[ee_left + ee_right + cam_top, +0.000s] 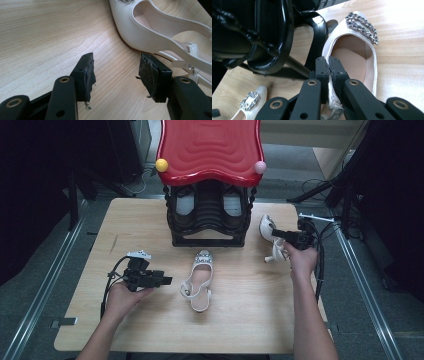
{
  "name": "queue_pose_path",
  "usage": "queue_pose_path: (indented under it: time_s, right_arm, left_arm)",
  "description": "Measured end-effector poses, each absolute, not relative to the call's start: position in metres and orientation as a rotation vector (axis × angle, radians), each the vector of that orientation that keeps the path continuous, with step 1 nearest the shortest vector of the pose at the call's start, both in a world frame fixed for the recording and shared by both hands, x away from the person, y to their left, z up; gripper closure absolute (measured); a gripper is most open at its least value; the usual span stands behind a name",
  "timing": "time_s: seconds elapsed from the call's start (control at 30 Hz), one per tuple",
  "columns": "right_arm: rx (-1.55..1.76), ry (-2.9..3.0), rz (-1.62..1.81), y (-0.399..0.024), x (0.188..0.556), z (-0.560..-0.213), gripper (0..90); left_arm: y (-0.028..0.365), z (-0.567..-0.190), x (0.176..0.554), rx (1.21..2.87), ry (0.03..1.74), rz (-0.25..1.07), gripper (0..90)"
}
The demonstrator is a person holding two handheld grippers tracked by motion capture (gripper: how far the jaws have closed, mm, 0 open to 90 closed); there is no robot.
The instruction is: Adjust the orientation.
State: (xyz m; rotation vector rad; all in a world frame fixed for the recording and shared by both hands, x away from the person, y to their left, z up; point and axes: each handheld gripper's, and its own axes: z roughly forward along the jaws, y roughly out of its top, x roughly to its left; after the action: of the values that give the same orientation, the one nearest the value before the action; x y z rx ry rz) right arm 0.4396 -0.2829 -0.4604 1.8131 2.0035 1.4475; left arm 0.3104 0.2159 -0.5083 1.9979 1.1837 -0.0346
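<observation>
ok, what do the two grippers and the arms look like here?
Both grippers are black. The left gripper has a pale grey plate on top and a black cable looping back past the hand. The right gripper trails black cables down along the forearm. The fingers are flat black links with brass-ringed holes and frayed black pads. Forearms are bare, no sleeves.

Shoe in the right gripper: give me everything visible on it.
The held shoe is a white, glossy high-heeled slingback with a rhinestone buckle on its toe and a pale pink lining. The right gripper is shut on its side wall. In the high view it sits tilted beside the black shoe rack, right of it, over the wooden table.
</observation>
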Motion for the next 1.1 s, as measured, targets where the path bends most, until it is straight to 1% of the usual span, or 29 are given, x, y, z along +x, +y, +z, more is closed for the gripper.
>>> queue_pose_path:
  time_s: [0.4,0.77,1.1]
  right_arm:
    - [1.768,2.056,1.41,-0.274,0.403,-0.454,87.8]
    - [1.721,2.106,1.404,-0.262,0.367,-0.454,87.8]
    - [1.658,2.179,1.424,-0.247,0.343,-0.451,87.6]
  left_arm:
    - [0.205,-0.507,0.321,2.004,1.155,-0.056,45.9]
    - [0.204,-0.503,0.326,1.994,1.137,-0.052,46.1]
    - [0.202,-0.503,0.328,1.984,1.13,-0.057,46.1]
